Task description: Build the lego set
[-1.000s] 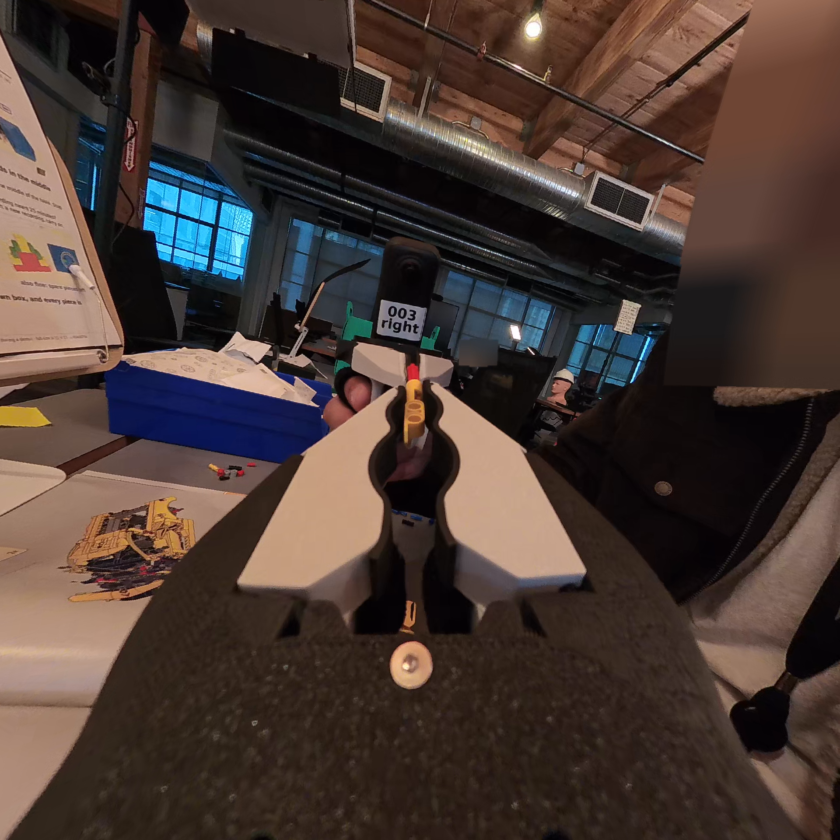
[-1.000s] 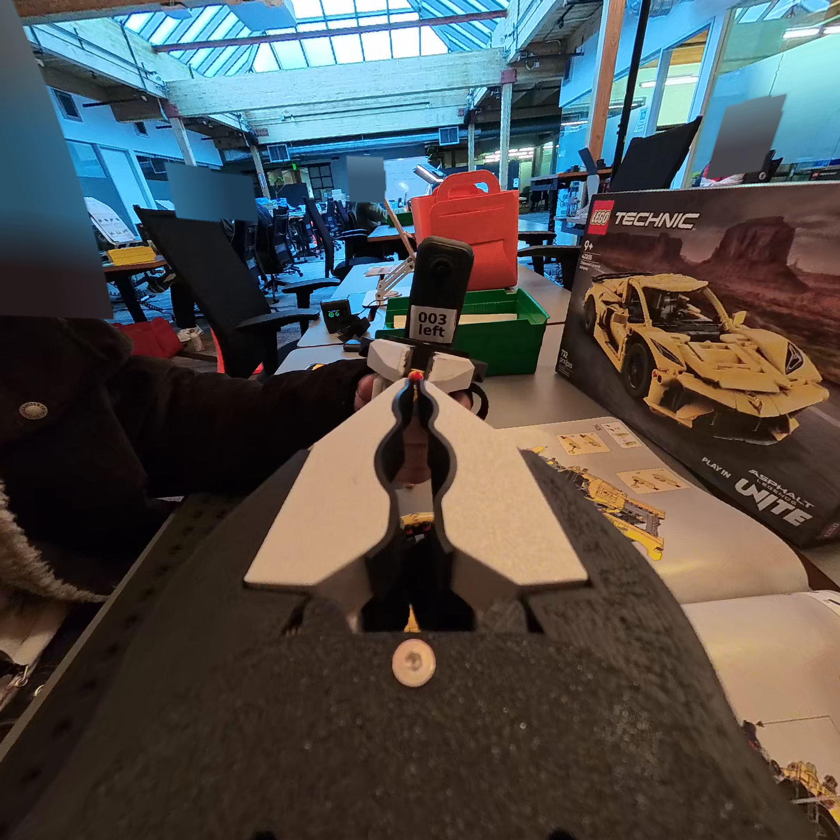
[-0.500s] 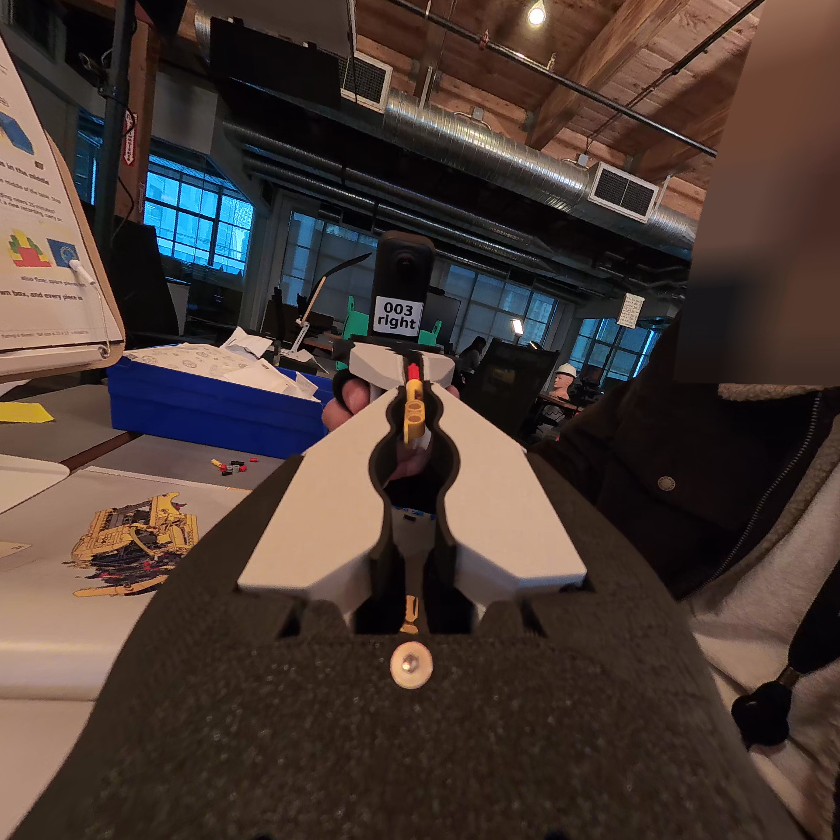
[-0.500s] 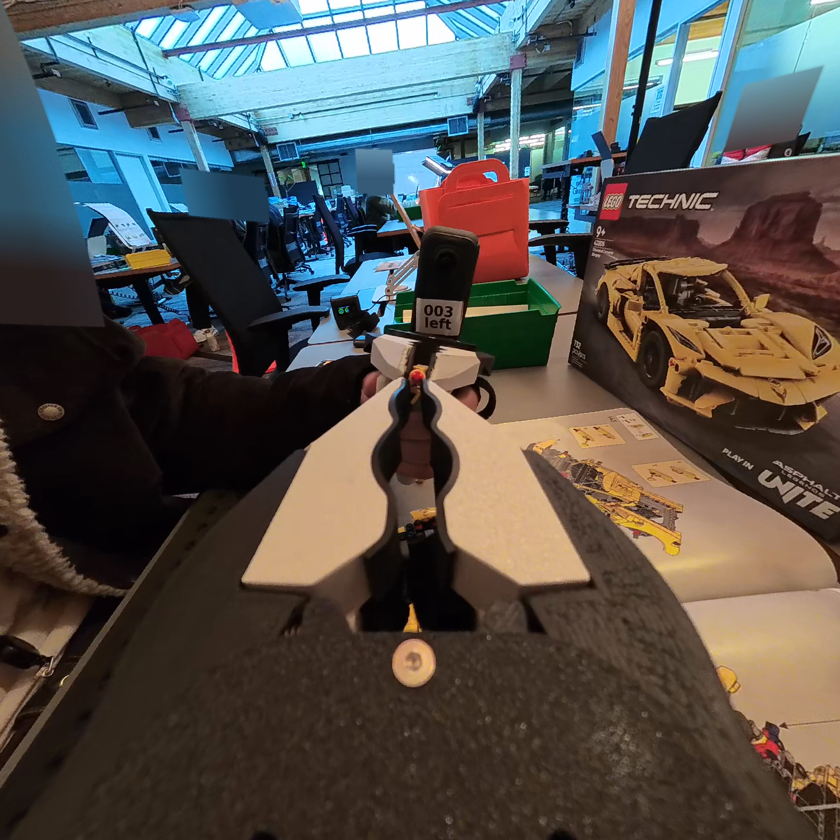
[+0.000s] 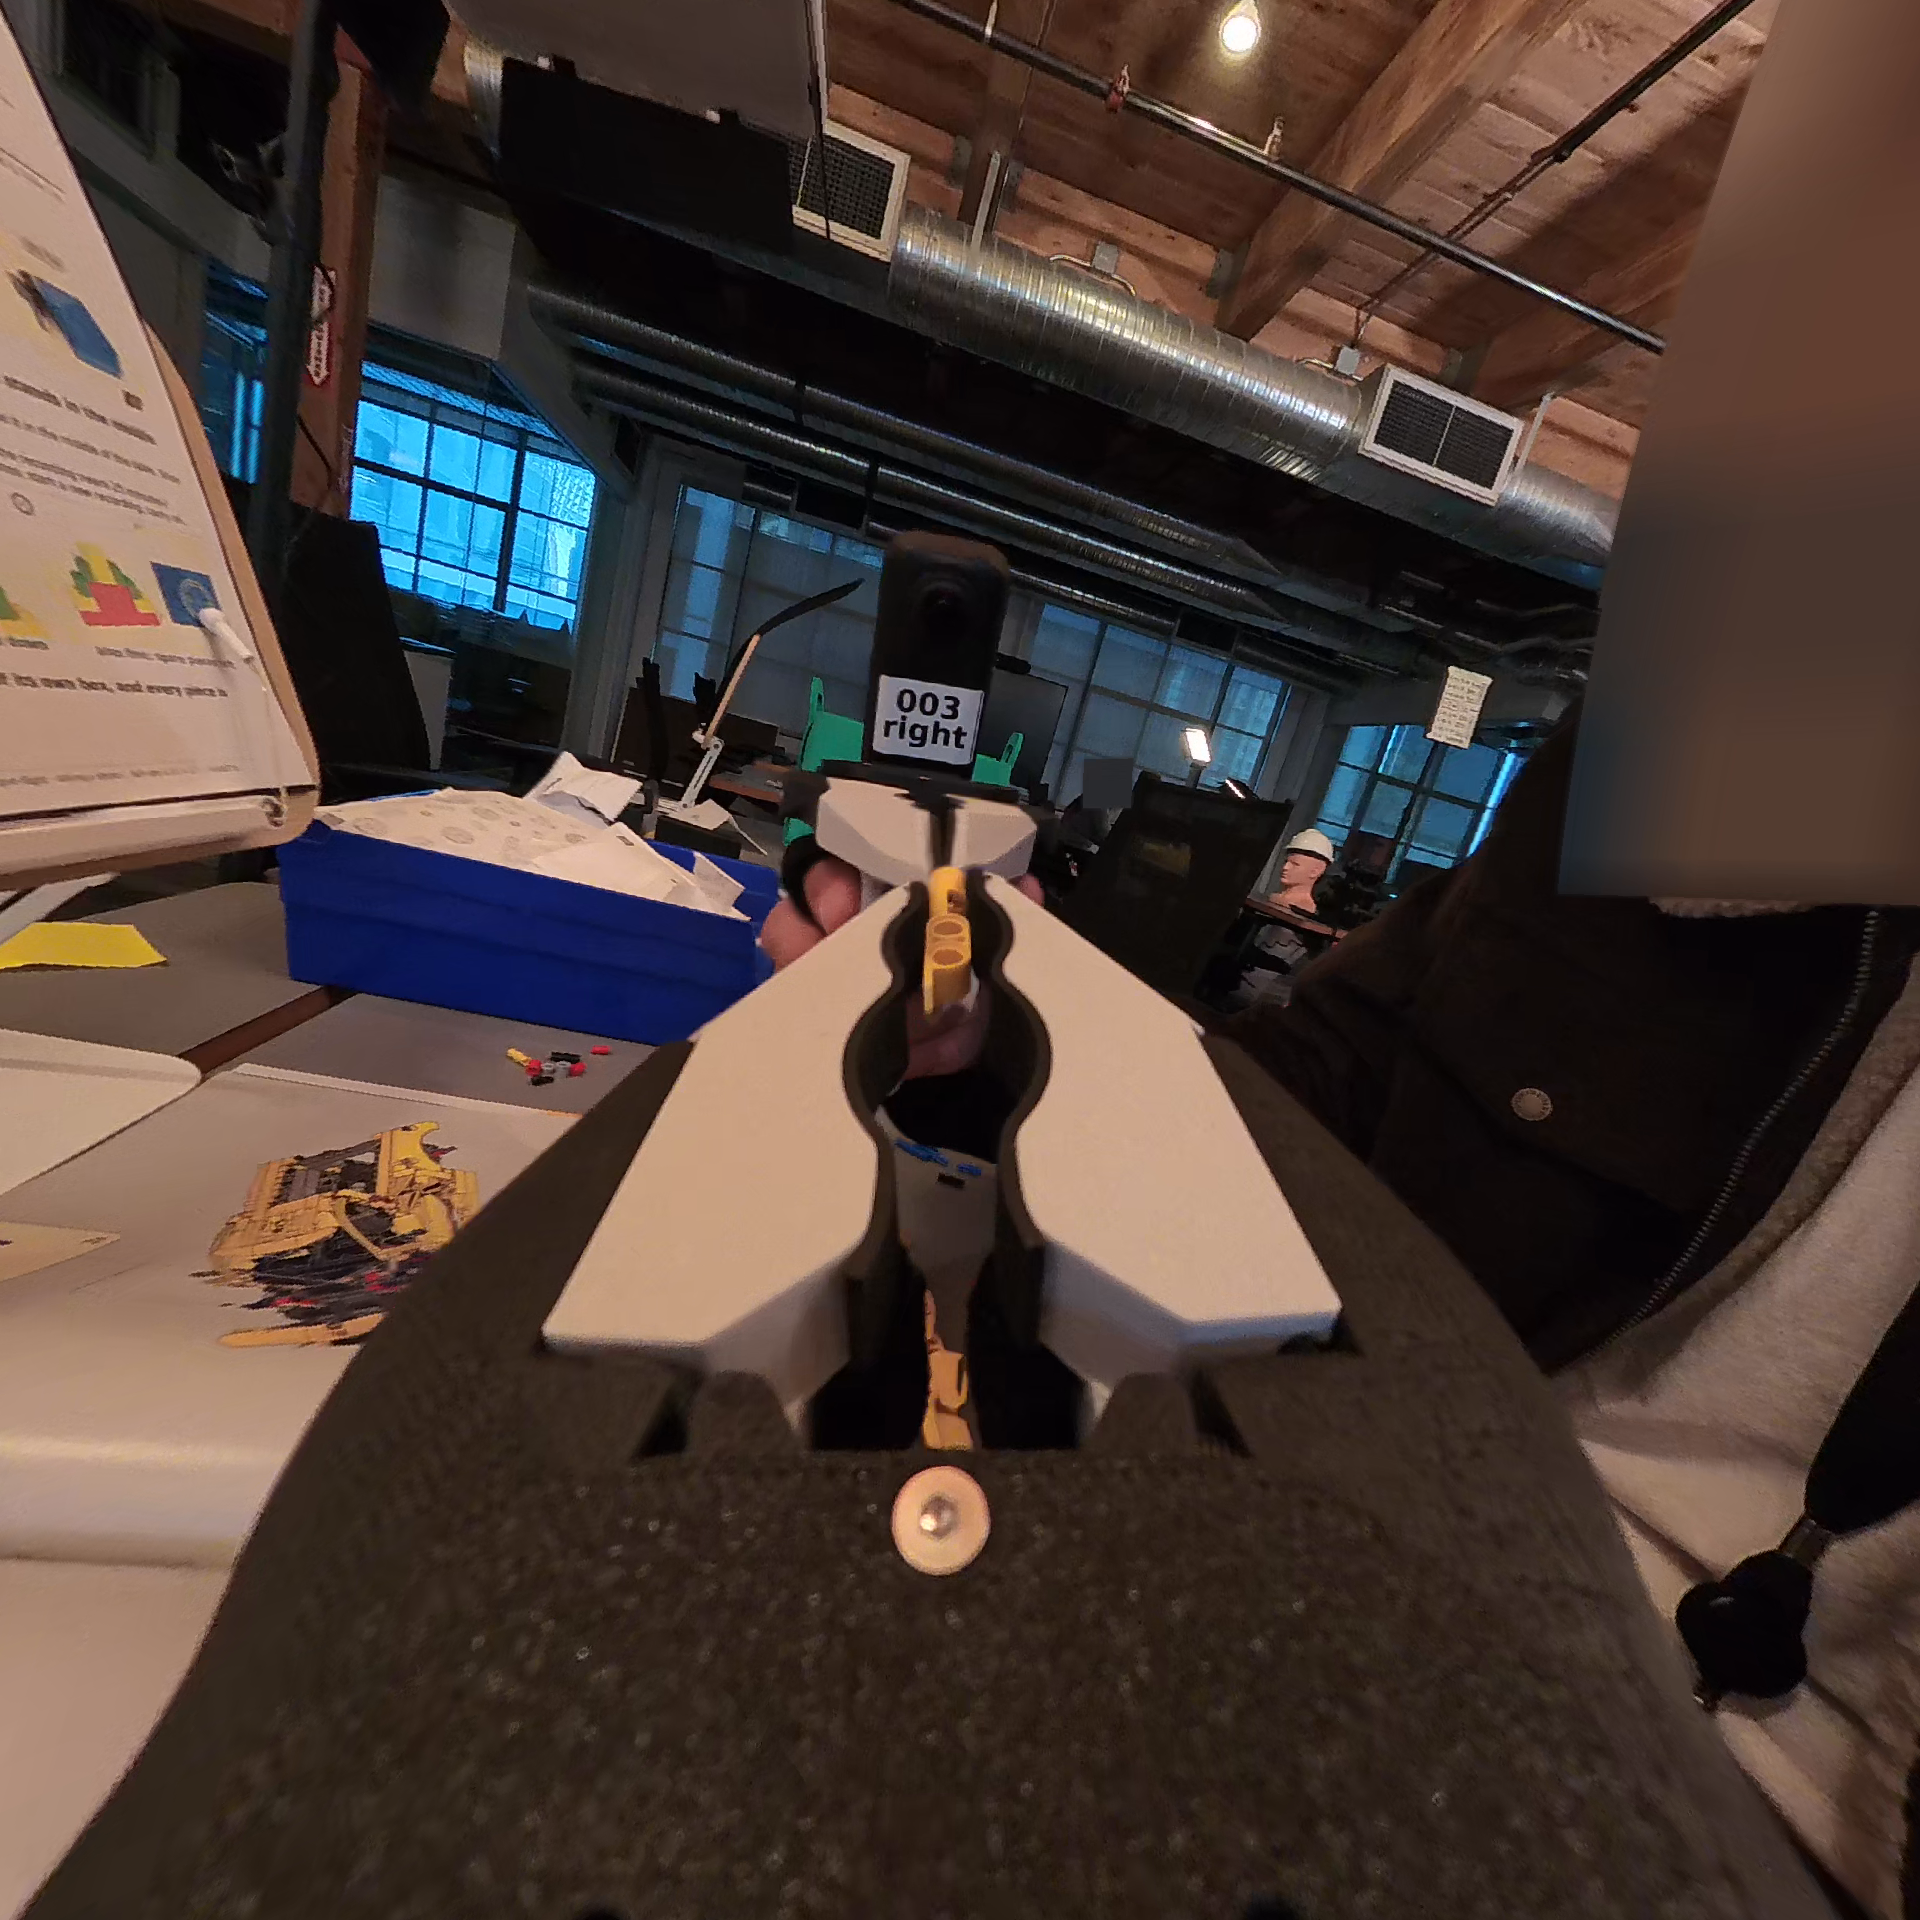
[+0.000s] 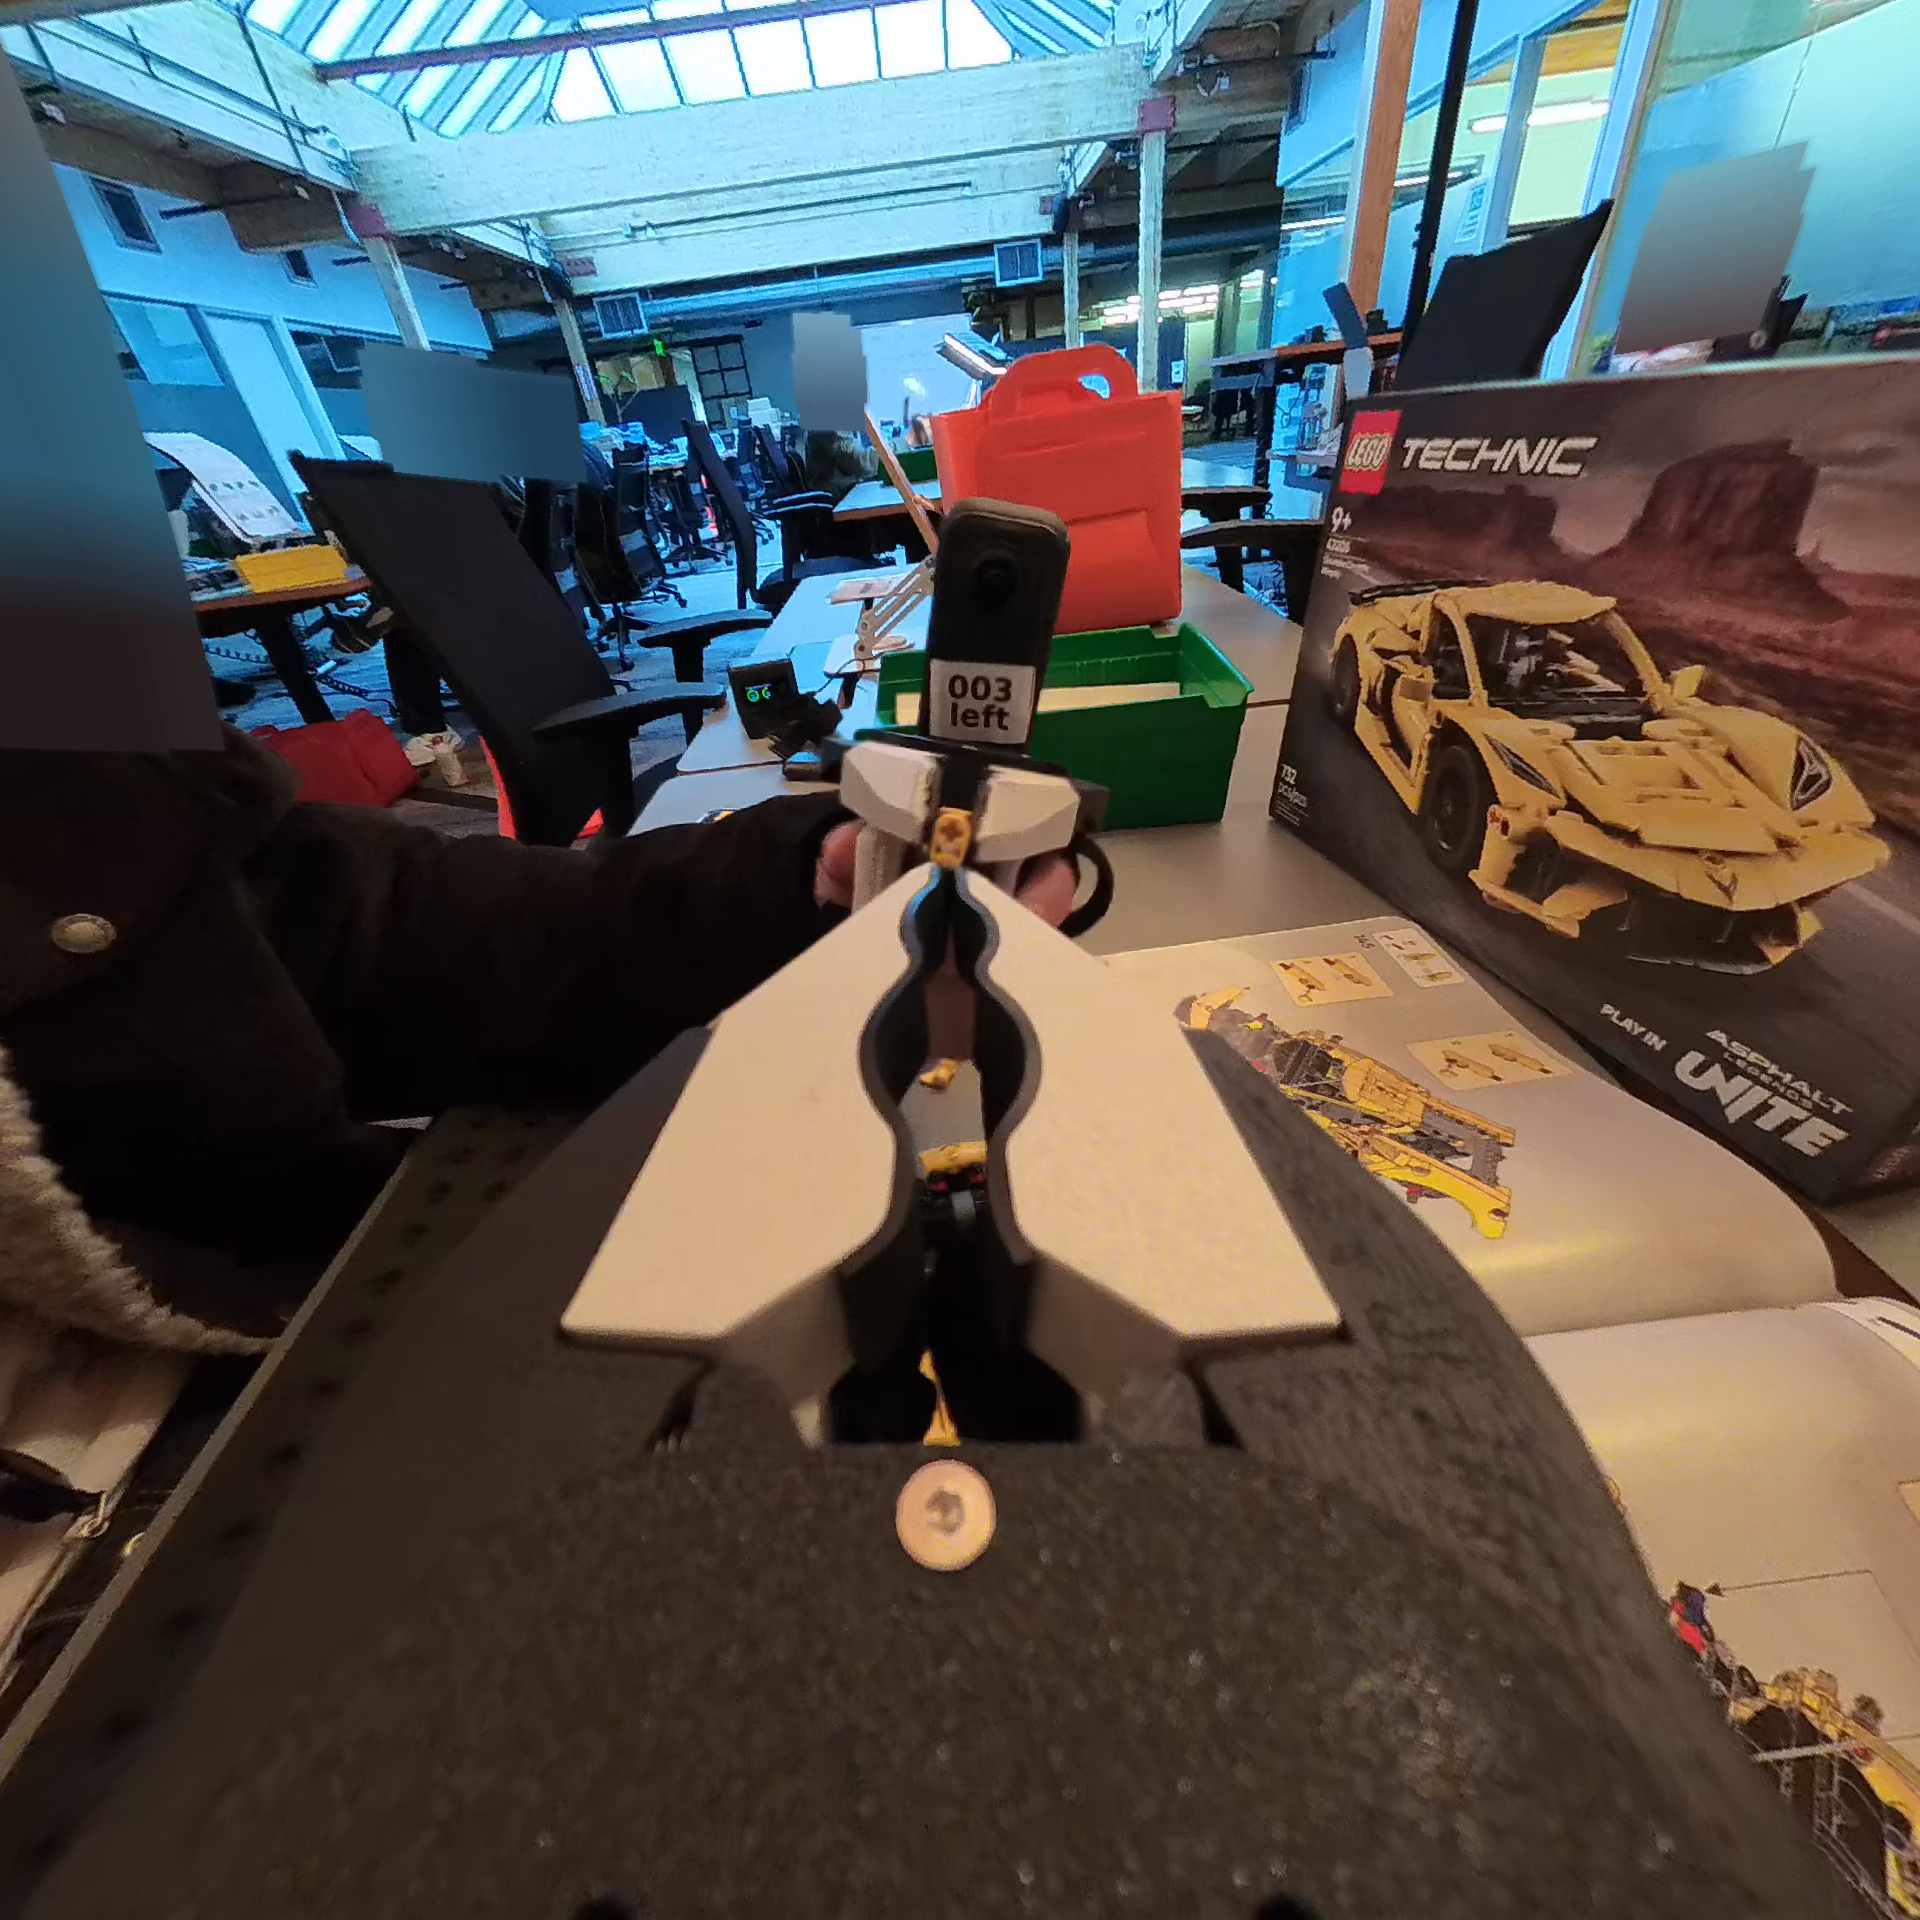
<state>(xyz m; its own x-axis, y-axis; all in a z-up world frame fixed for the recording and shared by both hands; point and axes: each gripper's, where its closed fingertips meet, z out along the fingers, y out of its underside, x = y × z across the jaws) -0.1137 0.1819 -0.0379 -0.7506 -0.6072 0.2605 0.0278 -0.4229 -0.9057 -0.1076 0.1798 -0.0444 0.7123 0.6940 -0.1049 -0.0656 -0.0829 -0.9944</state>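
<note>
Red pin gone; yellow beam tip hidden between hand-held grippers.

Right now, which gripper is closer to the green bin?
Left. The left gripper, pinching a yellow piece, is right in front of the green bin; the right gripper faces it from farther back, nearer the camera.

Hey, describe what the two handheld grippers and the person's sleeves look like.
Both the left gripper and the right gripper have pale grey wedge-shaped fingers with black wavy inner linings, a rough black foam body, a silver screw, and a black camera with a white sticker. The sleeve is dark, with snap buttons.
</note>
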